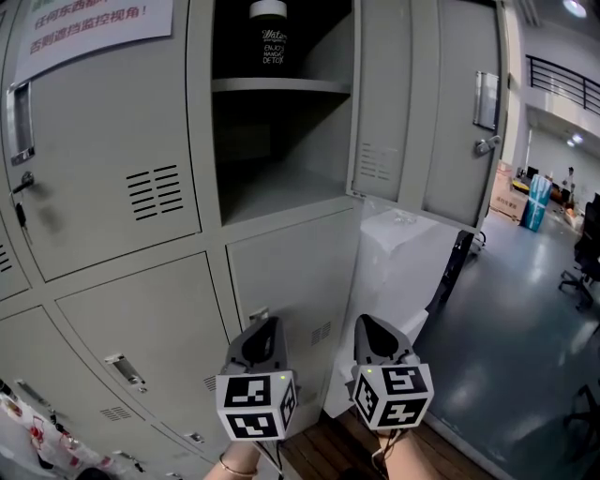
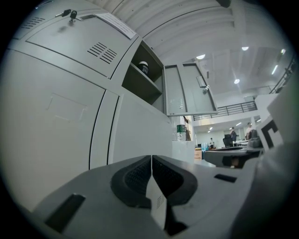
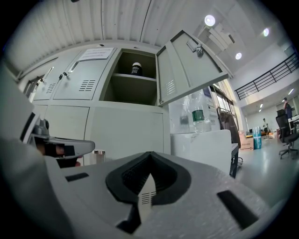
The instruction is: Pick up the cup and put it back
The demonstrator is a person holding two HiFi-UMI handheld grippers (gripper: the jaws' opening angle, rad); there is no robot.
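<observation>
A black cup with a white lid (image 1: 269,37) stands on the upper shelf of the open locker compartment (image 1: 281,84); white print shows on its side. The same cup (image 2: 144,67) is small and high up in the left gripper view, and the cup (image 3: 136,69) sits above centre in the right gripper view. Both grippers hover low in front of the lockers, well below the cup and apart from it. My left gripper (image 1: 265,325) is shut with nothing in it, its pads meeting in a line (image 2: 152,161). Beside it, my right gripper (image 1: 369,324) is likewise shut and empty (image 3: 150,158).
The locker door (image 1: 427,103) swings open to the right. A white cabinet (image 1: 403,253) stands under it with a water bottle (image 3: 198,114) on top. A paper notice (image 1: 89,23) hangs on the closed left locker, keys (image 1: 19,202) in its lock. Office chairs (image 1: 586,253) stand far right.
</observation>
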